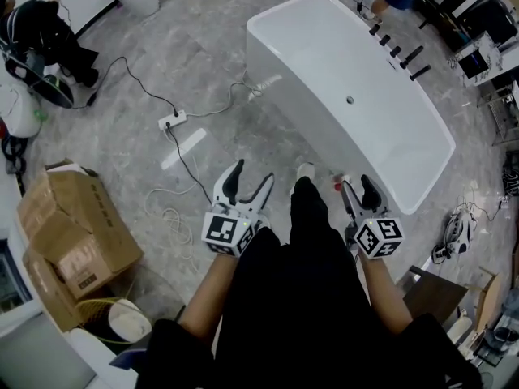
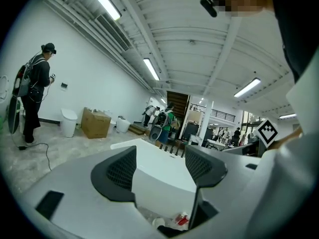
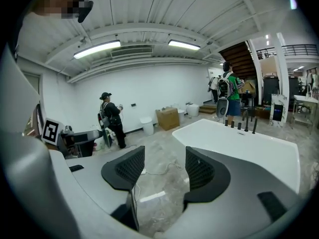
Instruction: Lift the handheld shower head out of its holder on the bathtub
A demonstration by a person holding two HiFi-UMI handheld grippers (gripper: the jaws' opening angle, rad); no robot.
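The white bathtub (image 1: 422,148) stands ahead and to the right of me on the grey floor. A row of black fittings (image 1: 395,51) lines its far rim. The long black piece at the row's right end looks like the handheld shower head (image 1: 420,72), resting in its holder. My left gripper (image 1: 250,183) and right gripper (image 1: 357,188) are both open and empty. They are held near my body, short of the tub's near end. In the left gripper view the tub (image 2: 149,166) shows between the pads (image 2: 122,171). In the right gripper view the tub (image 3: 239,141) and fittings (image 3: 244,123) lie to the right.
Cardboard boxes (image 1: 73,229) sit at my left. A power strip (image 1: 172,121) with trailing cables lies on the floor left of the tub. A person in black (image 3: 110,117) stands by the far wall. Another person with a backpack (image 3: 229,96) stands behind the tub. Cluttered shelves (image 1: 486,39) are at the right.
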